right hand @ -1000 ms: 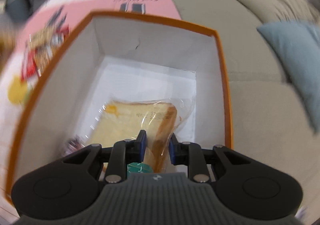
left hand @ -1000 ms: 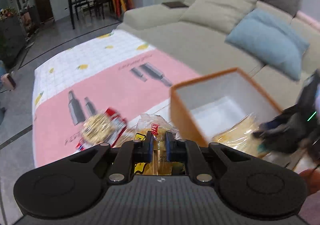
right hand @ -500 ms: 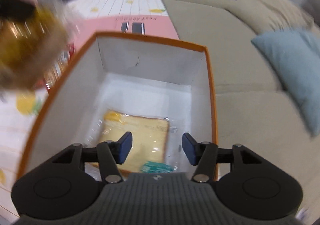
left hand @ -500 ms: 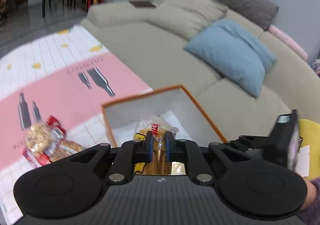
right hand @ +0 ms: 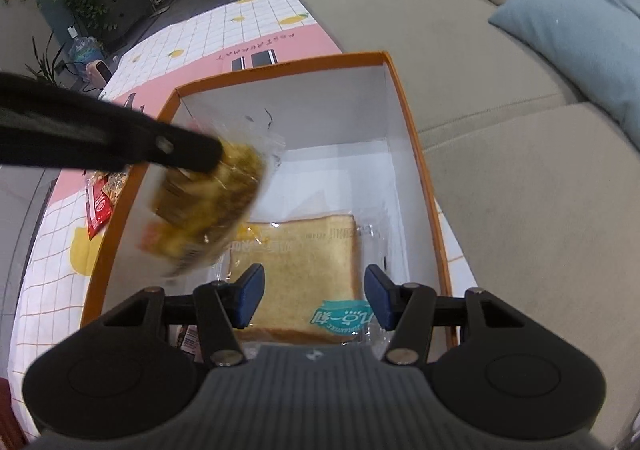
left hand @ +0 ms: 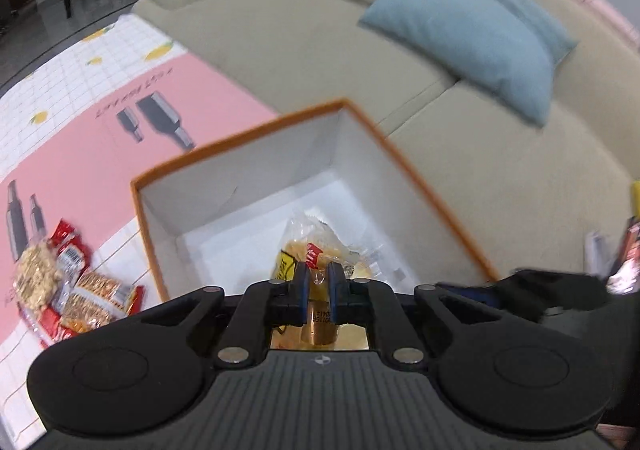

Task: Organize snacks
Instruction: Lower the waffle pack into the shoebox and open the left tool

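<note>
- Snack packs [left hand: 68,290]: red-and-clear wrappers of crackers and puffed pieces, heaped on the tablecloth [left hand: 80,154] at the far left of my left view, just beside the box's left wall.
- Tablecloth: pink band with printed bottles, white grid with lemons beyond it; it lies under the box.
- My left gripper [left hand: 318,284]: jaws pressed together on a clear-wrapped yellow pastry [left hand: 310,254] with a red tag. I hold it over the open box, tilted downward; in the right view the pastry [right hand: 208,206] is blurred and hangs above the box's left inner wall.
- Box [left hand: 256,138]: orange outside, white inside, open at the top, standing on the tablecloth near the sofa.
- Wrapped toast slice [right hand: 304,270]: lies flat on the box floor, clear bag with a teal label at its near edge.
- My right gripper [right hand: 314,300]: jaws apart, blue pads [right hand: 250,296] either side of the toast from above, gripping nothing.
- Sofa [left hand: 312,34]: beige, behind and to the right of the box.
- Blue cushion [left hand: 472,26]: rests on the sofa seat, far right.
</note>
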A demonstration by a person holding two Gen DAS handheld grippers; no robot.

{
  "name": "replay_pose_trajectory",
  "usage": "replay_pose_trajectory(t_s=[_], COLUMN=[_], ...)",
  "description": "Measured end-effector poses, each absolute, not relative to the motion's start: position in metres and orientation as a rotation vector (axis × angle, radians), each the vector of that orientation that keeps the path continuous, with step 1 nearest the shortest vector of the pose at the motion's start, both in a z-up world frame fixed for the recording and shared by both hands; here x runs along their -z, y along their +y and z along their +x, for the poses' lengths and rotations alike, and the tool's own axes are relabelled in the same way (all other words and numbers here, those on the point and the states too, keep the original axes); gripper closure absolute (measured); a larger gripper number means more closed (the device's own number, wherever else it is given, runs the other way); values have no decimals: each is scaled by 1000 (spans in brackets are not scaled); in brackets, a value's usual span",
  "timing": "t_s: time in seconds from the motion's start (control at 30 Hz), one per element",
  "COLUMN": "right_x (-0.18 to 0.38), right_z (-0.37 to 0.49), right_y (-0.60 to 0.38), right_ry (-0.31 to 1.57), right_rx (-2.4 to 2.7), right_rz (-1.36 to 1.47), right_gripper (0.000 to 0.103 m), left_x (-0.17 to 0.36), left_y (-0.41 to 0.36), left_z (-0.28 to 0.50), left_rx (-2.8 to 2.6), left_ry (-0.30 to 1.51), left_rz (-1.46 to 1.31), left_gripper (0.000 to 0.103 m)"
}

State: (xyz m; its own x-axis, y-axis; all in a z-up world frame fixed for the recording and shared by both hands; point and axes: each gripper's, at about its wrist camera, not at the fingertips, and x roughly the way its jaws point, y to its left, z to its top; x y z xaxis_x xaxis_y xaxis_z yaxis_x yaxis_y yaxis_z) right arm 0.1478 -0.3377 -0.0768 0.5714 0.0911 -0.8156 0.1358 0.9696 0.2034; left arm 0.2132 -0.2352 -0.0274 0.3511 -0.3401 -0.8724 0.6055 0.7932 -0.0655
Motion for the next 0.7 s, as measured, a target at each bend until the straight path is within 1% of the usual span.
replay_pose_trajectory(t_s=[0.1, 0.23, 0.33, 0.43, 0.47, 0.5, 0.6, 0.7], right_x=[78, 79, 80, 80, 80, 80, 78, 74], right_z=[146, 146, 146, 146, 146, 146, 146, 144], right_y=[-340, -342, -340, -338, -338, -338, -340, -340], right_ry=[962, 956, 951, 950, 951, 954, 960, 955], right_rx=[11, 3, -1, -3, -4, -5, -13, -22], right_rz=[271, 271, 272, 260, 256, 255, 272, 277], right_gripper=[48, 48, 45, 43, 43, 44, 45, 45], left_x=[40, 53, 55, 59, 60, 61, 59, 47], left_y=[-233, -235, -235, -239, -239, -237, -230, -221], left_z=[215, 218, 220, 219, 219, 220, 219, 211], left_rx=[598, 489, 492, 496, 510, 531, 572, 589], left_ry=[1099, 1139, 1149, 1145, 1162, 1180, 1180, 1143], left_rz=[307, 410, 400, 418, 404, 384, 350, 331], left_gripper=[94, 93, 93, 89, 86, 81, 73, 72])
